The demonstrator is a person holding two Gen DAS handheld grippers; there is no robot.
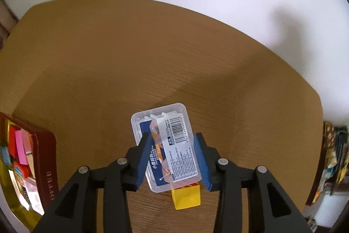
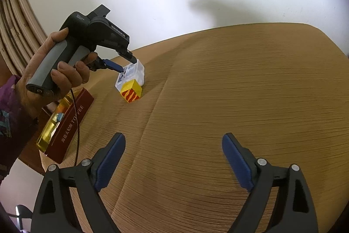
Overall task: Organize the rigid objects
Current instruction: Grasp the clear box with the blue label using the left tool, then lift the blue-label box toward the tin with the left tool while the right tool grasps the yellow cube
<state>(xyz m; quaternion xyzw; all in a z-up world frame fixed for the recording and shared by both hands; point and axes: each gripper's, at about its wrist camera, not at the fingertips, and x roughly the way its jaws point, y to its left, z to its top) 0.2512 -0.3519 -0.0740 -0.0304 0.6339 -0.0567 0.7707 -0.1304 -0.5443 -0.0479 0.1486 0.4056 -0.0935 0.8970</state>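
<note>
I see one clear plastic box (image 1: 165, 145) leaning on one yellow block (image 1: 187, 197), between my left gripper (image 1: 173, 158)'s loosened fingers; right gripper (image 2: 173, 158) spread, empty.

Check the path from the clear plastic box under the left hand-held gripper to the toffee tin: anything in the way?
Nothing visible blocks it. The clear plastic box leans on the yellow block, which lies on its near side, not toward the toffee tin. Only bare wooden table lies between them.
</note>
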